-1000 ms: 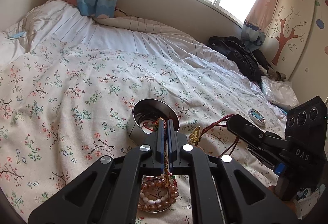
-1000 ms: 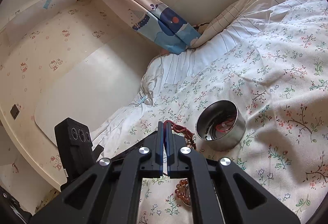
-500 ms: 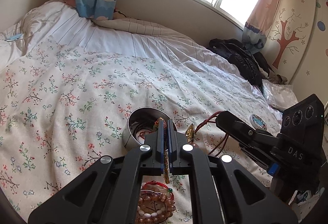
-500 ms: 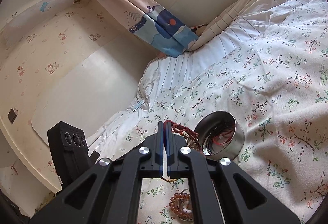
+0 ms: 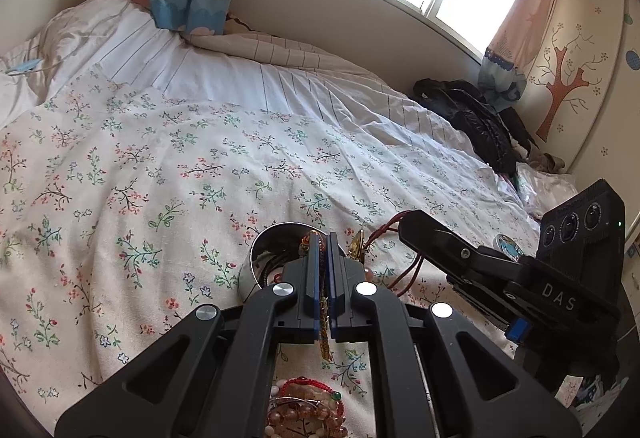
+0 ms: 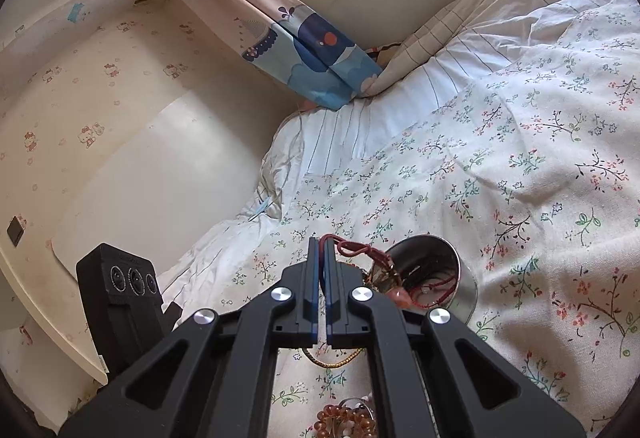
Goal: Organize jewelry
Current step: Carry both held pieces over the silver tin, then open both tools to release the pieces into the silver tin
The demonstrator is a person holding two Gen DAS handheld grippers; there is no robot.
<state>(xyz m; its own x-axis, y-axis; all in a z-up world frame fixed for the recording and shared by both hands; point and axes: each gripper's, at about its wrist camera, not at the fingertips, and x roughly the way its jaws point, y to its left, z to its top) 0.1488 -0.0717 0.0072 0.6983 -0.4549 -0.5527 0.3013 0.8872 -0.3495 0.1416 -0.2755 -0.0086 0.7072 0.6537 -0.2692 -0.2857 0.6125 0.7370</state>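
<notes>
Low in the centre of the left wrist view, the left hand-held gripper (image 5: 322, 238) is clamped on a thin gold chain (image 5: 323, 334) that hangs between its fingers, just in front of a metal bowl (image 5: 256, 258) on the flowered bedspread (image 5: 160, 177). The right hand-held gripper (image 6: 319, 242) pinches a red cord (image 6: 352, 248) whose gold pendant (image 6: 384, 280) dangles at the bowl's rim. Beaded bracelets (image 5: 308, 414) lie on the bedspread at the bottom edge of the frame.
</notes>
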